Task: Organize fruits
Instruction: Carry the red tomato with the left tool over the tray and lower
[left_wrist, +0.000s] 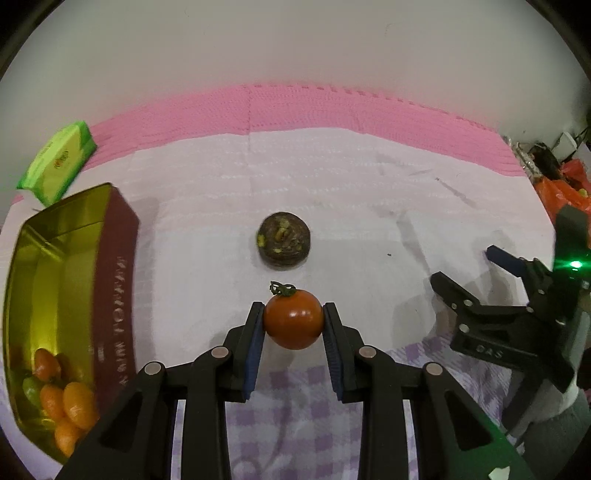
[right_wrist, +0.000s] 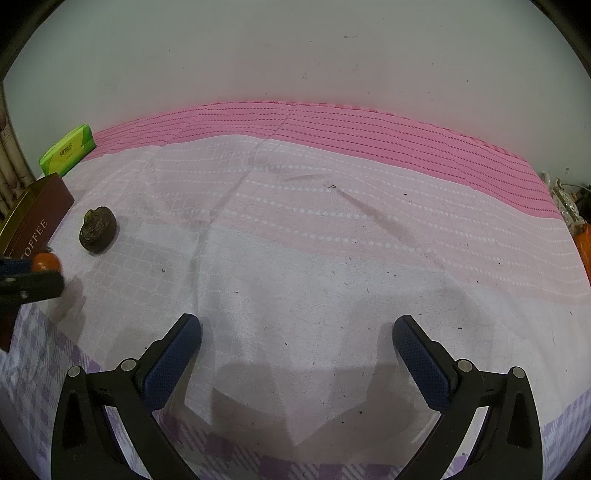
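My left gripper (left_wrist: 293, 314) is shut on a small red tomato (left_wrist: 293, 323) with a green stem, held just above the cloth. A dark brown round fruit (left_wrist: 283, 240) lies on the cloth just beyond it; it also shows in the right wrist view (right_wrist: 97, 229). A gold-lined maroon tin (left_wrist: 114, 280) stands at the left and holds several orange fruits (left_wrist: 68, 406) and a green one. My right gripper (right_wrist: 295, 347) is open and empty over bare cloth; it shows at the right in the left wrist view (left_wrist: 465, 273).
A green tissue pack (left_wrist: 57, 162) lies at the far left behind the tin. The pink and white cloth (right_wrist: 332, 258) covers the surface up to the wall. Orange bags and clutter (left_wrist: 565, 184) sit at the far right edge.
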